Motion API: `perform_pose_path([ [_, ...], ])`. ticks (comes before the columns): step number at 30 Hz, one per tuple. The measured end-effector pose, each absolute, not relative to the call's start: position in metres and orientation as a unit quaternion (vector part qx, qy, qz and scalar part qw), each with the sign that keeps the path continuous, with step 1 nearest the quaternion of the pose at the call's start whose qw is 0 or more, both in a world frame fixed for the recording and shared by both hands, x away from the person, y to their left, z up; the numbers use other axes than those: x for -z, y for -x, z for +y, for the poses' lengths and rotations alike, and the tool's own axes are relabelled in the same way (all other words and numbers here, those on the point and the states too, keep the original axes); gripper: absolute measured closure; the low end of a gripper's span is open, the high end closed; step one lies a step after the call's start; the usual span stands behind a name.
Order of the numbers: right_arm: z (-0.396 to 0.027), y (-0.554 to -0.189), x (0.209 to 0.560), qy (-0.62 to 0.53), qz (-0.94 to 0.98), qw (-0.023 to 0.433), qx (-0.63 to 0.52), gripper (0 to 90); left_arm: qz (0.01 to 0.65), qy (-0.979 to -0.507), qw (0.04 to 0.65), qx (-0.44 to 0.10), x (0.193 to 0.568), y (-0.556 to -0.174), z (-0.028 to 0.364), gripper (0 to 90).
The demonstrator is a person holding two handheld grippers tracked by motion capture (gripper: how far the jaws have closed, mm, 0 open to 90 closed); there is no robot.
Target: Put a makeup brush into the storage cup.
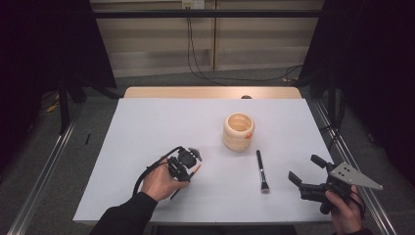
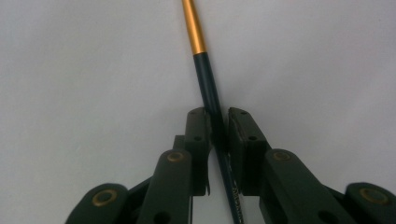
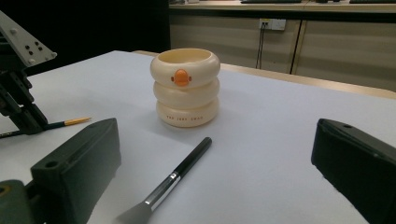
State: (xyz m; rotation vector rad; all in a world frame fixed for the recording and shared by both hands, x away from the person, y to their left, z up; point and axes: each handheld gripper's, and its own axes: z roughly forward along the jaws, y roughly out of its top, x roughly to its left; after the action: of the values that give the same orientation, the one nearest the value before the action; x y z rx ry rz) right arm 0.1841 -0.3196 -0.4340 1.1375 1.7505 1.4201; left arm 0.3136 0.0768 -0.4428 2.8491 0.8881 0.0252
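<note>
- Left claw [image 2: 218, 122] clenched on thin dark brush with gold ferrule [image 2: 209, 88], mid-handle; light, stiff, slippery, likely to pivot.
- Right claw [image 1: 306, 173] released, idle near right.

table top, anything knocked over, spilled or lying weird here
Nothing stands out. The cream holder stands upright with no spill around it, and the makeup brush lies flat beside it. The left gripper is shut on a dark brush with a gold ferrule, and the right gripper is open.
</note>
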Motion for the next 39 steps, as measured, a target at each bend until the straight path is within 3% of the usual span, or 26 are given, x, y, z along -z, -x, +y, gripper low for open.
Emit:
perform_pose_path([
  [11, -0.324, -0.184, 0.434, -0.433, 0.659, 0.305, -0.535, 1.1, 0.297, -0.950, 0.094, 0.007, 0.444, -0.317, 0.083, 83.6],
  [39, -0.323, -0.185, 0.434, -0.433, 0.660, 0.306, -0.533, 1.2, 0.333, -0.928, 0.161, 0.039, 0.441, -0.323, 0.106, 83.7],
])
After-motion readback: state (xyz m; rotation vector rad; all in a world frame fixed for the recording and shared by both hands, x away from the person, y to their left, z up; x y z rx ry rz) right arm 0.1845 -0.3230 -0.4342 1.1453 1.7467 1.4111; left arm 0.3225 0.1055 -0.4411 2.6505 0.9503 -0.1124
